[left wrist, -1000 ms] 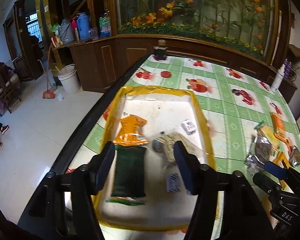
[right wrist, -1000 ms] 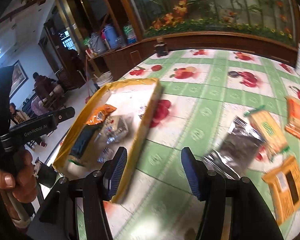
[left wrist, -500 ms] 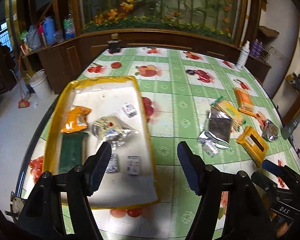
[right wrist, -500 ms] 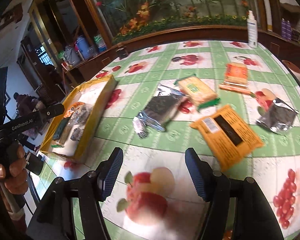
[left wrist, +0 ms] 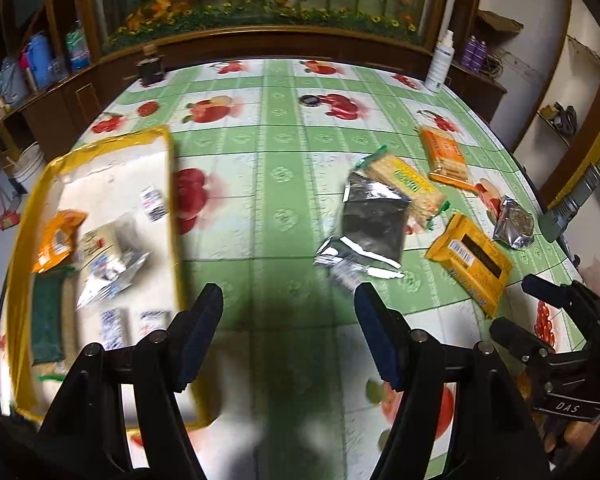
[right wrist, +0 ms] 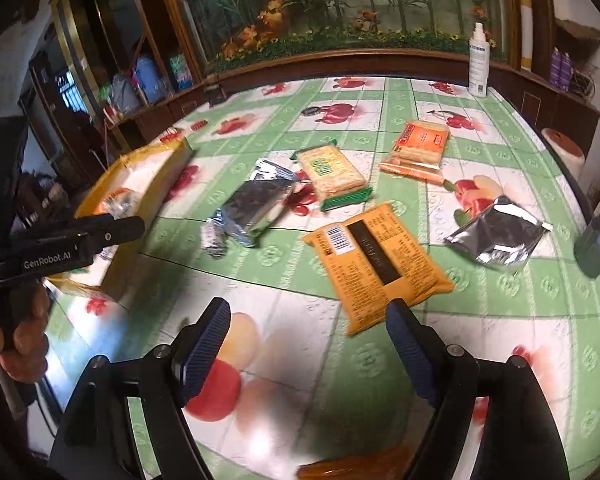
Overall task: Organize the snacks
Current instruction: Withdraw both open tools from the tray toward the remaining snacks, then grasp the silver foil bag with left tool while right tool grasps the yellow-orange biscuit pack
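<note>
A yellow-rimmed tray (left wrist: 172, 200) (right wrist: 168, 184) at the table's left holds several snack packs, among them an orange bag (left wrist: 56, 236) and a dark green pack (left wrist: 46, 324). Loose on the table lie a silver-black pouch (left wrist: 374, 224) (right wrist: 256, 204), a yellow cracker pack (left wrist: 408, 184) (right wrist: 332, 172), an orange biscuit pack (left wrist: 444, 156) (right wrist: 420, 144), a yellow-orange packet (left wrist: 472, 260) (right wrist: 376, 264) and a crumpled silver bag (left wrist: 514, 224) (right wrist: 496, 236). My left gripper (left wrist: 288, 332) is open and empty, between tray and pouch. My right gripper (right wrist: 308, 344) is open and empty, just short of the yellow-orange packet.
The table has a green fruit-print cloth (left wrist: 276, 184). A white spray bottle (right wrist: 478, 64) and a dark jar (left wrist: 150, 68) stand at its far edge. Wooden cabinets and a planted glass display lie behind. Another orange packet (right wrist: 352, 468) shows at the right view's lower edge.
Both grippers have swung right, away from the tray and towards the loose snacks. Both have stayed open and empty.
</note>
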`<state>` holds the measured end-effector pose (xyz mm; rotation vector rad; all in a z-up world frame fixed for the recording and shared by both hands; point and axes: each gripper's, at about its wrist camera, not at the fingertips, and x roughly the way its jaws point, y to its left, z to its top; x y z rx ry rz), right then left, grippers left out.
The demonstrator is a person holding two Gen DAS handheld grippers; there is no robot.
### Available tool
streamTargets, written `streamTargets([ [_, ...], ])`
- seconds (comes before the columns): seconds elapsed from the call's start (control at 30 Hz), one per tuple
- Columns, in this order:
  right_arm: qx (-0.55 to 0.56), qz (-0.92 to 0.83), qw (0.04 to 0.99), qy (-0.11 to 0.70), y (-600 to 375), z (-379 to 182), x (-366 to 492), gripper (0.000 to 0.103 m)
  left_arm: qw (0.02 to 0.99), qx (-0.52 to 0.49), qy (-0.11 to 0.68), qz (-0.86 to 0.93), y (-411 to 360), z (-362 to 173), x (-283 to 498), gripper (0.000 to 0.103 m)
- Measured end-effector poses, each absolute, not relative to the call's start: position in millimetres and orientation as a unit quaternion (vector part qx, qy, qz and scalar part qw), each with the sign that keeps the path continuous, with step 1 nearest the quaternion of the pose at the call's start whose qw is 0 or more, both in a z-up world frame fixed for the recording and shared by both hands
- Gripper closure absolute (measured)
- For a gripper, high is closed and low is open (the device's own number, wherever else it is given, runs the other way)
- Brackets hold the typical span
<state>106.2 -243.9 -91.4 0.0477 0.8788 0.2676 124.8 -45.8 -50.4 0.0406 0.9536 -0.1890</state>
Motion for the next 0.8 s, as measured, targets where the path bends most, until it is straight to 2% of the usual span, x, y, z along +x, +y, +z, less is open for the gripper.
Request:
streamTargets([
  [0.2,-0.020,0.135,0.889,0.438,-251.3,-93.8,137.9,0.021,0.874,0.040,0.466,-0.131,-79.1,-53.6,155.2,0.036],
  [0.7,-0.012,0.147,0.870,0.471,-276.5,-115.4,182.3,0.020,0.847,0.098,0.499,-0.158,-125.0,-93.1,188.1,0.036],
  [0.73,-0.013,0.148,0.868,0.474,-276.6,-117.5,183.8,0.020,0.845,0.101,0.502,-0.152,-125.5,-96.9,189.8,0.035],
  [0.77,-0.011,0.151,0.866,0.476,-277.0,-119.5,185.0,0.019,0.847,0.097,0.501,-0.152,-124.7,-99.0,190.7,0.028],
  [0.8,-0.007,0.153,0.866,0.475,-278.2,-120.6,185.7,0.019,0.847,0.092,0.501,-0.149,-123.5,-100.4,191.1,0.027],
])
